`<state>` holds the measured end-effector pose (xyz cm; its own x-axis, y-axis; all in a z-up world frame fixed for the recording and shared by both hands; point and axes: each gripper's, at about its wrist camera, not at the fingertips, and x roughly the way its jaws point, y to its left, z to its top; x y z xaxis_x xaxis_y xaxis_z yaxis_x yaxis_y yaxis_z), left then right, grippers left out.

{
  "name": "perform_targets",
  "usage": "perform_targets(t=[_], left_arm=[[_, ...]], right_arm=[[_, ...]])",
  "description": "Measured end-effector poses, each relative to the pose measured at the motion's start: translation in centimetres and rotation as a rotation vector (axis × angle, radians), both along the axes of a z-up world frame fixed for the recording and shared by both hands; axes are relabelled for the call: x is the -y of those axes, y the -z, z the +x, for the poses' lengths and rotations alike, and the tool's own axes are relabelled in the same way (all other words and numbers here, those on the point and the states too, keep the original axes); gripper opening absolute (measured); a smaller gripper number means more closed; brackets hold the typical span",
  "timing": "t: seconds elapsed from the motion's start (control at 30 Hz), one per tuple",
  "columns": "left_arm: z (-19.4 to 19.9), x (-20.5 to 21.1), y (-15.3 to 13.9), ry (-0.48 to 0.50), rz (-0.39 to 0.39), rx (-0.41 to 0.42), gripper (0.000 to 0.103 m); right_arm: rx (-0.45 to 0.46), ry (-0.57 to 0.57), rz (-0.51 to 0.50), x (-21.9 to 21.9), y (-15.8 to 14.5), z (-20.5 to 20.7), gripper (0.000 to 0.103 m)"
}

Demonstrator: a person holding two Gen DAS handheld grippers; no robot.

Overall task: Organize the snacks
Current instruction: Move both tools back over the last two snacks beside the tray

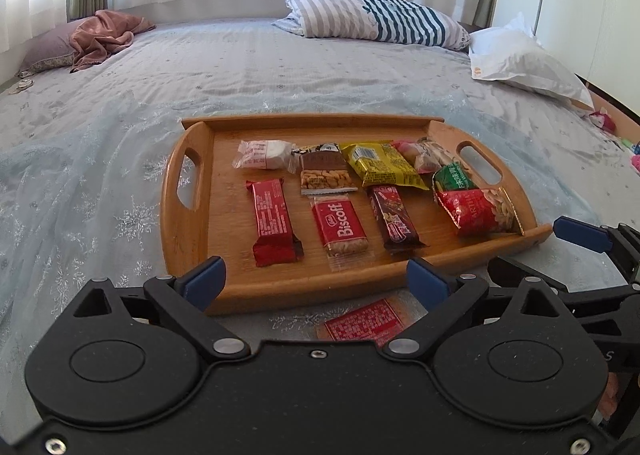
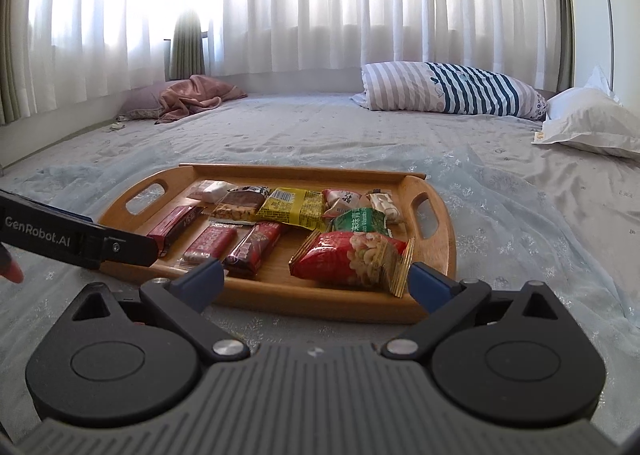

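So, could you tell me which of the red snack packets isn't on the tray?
The red packet lying on the bedspread in front of the tray; the other red ones all sit on it.

Both grippers are pointing downward toward the bed. Left gripper (image 1: 316, 275) is hanging with jaws spread wide, nothing between them. Right gripper (image 2: 316, 277) is sitting alongside, jaws fully apart, gripping nothing.
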<state>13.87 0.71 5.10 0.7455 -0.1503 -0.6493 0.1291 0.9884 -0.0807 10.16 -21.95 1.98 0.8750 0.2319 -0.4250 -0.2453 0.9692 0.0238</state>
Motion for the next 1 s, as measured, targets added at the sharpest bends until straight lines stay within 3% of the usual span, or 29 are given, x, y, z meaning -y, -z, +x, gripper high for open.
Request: perform_targets(t=[0.43,0.73,1.0], left_arm=[[0.2,1.1,2.1,0.013,-0.058,-0.1,0.097],[0.6,1.9,3.4,0.018,-0.049,-0.135,0.098],[0.4,2.2,4.1,0.017,-0.064,-0.109,0.1]], right_arm=[[-0.014,-0.051,0.0,-1.0,1.5,-2.9,0.103],[-0.054,-0.145,-0.002,-2.4,2.9,-3.5,0.103],[-0.08,-0.142,0.025,-2.8,3.8,-3.5,0.09]])
